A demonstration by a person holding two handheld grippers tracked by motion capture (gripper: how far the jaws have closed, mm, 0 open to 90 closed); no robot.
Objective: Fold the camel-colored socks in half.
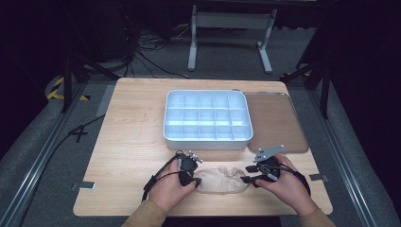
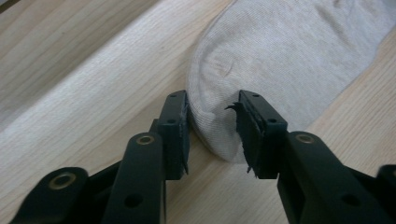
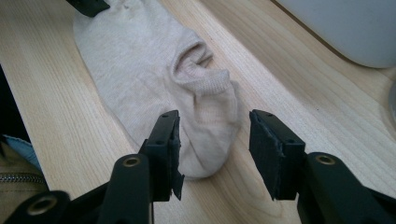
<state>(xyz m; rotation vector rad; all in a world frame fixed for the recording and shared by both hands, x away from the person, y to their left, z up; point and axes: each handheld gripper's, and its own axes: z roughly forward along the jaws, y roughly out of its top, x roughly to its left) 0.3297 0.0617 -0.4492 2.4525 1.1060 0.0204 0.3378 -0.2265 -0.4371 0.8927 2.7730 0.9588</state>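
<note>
Beige low-cut sock (image 1: 221,179) is lying flat on the wooden table (image 1: 132,142) right at the near edge, about 6 o'clock from the divided storage box (image 1: 207,118), with a gripper parked at each end.

Left gripper (image 2: 212,128): jaws partway open, straddling the rounded toe end of the sock (image 2: 280,60). The cloth sits between the pads and brushes the left one, but it isn't pinched yet as far as I can tell. In the high view the left gripper (image 1: 188,171) sits at the sock's 9 o'clock.

Right gripper (image 3: 214,149): jaws wide open over the heel and cuff end of the sock (image 3: 163,79), holding nothing. The left pad overlaps the fabric, while the right pad hangs over bare wood. In the high view the right gripper (image 1: 257,174) sits at 3 o'clock of the sock.

My take on doing this bit well: nudge the right one over so both pads bracket the cuff, press down enough to catch both layers, then close. Same on the toe side; go a bit deeper so you're not grabbing just the edge. Then lift both ends evenly or it'll sag and slip.

Farther back, the box has open white compartments, and a brown tray (image 1: 276,120) sits just beside it at 3 o'clock.
</note>
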